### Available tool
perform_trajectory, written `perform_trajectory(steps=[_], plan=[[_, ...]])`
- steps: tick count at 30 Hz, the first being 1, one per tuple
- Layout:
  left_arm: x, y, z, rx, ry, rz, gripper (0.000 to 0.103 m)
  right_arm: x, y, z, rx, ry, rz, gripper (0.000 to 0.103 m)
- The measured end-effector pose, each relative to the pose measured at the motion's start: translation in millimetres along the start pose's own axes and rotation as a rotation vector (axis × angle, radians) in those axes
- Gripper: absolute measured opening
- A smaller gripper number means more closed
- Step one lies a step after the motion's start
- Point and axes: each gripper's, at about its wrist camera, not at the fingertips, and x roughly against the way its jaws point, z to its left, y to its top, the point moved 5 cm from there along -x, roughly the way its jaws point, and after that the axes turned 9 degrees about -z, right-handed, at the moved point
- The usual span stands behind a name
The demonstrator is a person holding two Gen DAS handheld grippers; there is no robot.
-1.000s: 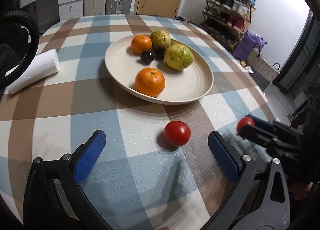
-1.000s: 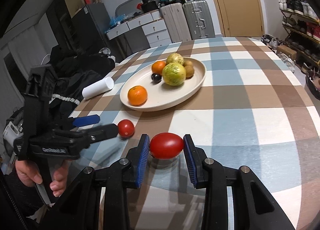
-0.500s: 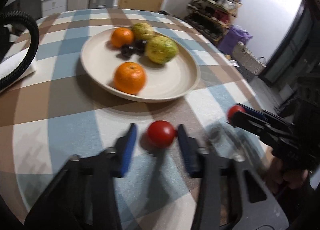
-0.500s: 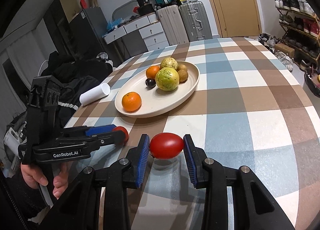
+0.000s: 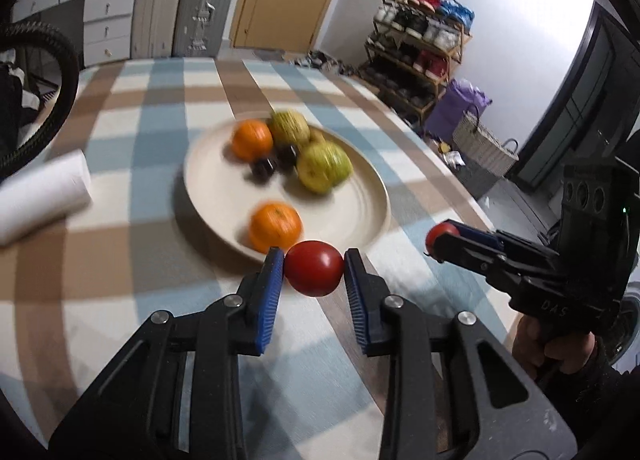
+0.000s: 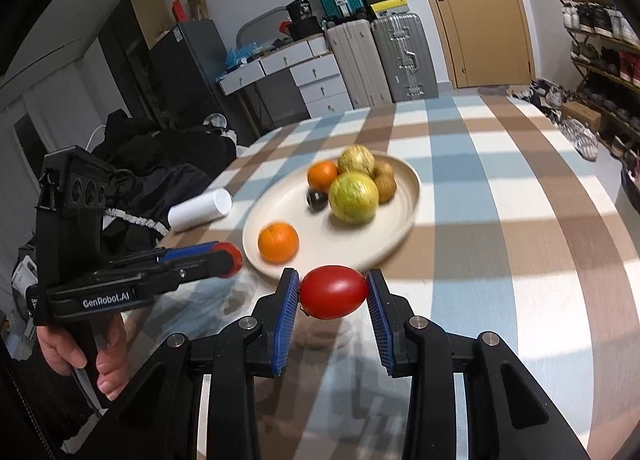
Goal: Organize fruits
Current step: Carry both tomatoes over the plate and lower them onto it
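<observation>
Tomatoes clamped in both tongs, the plate dead ahead of each.

The left gripper [image 5: 314, 272] is closed on a round tomato [image 5: 314, 269], and the right gripper [image 6: 333, 297] pinches an oval tomato [image 6: 333, 297] end to end, its long axis lying across the pads. Both look lifted clear of the checked tablecloth [image 6: 500, 260], though I can't be sure. The cream plate [image 6: 400, 236] sits just beyond both sets of tips, its near rim closest to the left tongs, with an orange [image 5: 275, 226] right behind that rim. I'd guess each load should go forward and to the open side of the plate.
</observation>
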Motion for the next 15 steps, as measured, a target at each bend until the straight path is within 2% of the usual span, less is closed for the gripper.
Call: perform_trajectory(steps=[7, 11, 15], plan=[[-3, 48, 29, 0.01, 0.033, -0.052, 0.028, -21, 36, 16, 0.051, 0.03, -0.033, 0.035], [-17, 65, 39, -0.004, 0.04, -0.05, 0.028, -40, 50, 25, 0.088, 0.038, -0.032, 0.035], [-37, 74, 47, 0.028, 0.014, -0.029, 0.028, -62, 56, 31, 0.11, 0.045, -0.011, 0.035]])
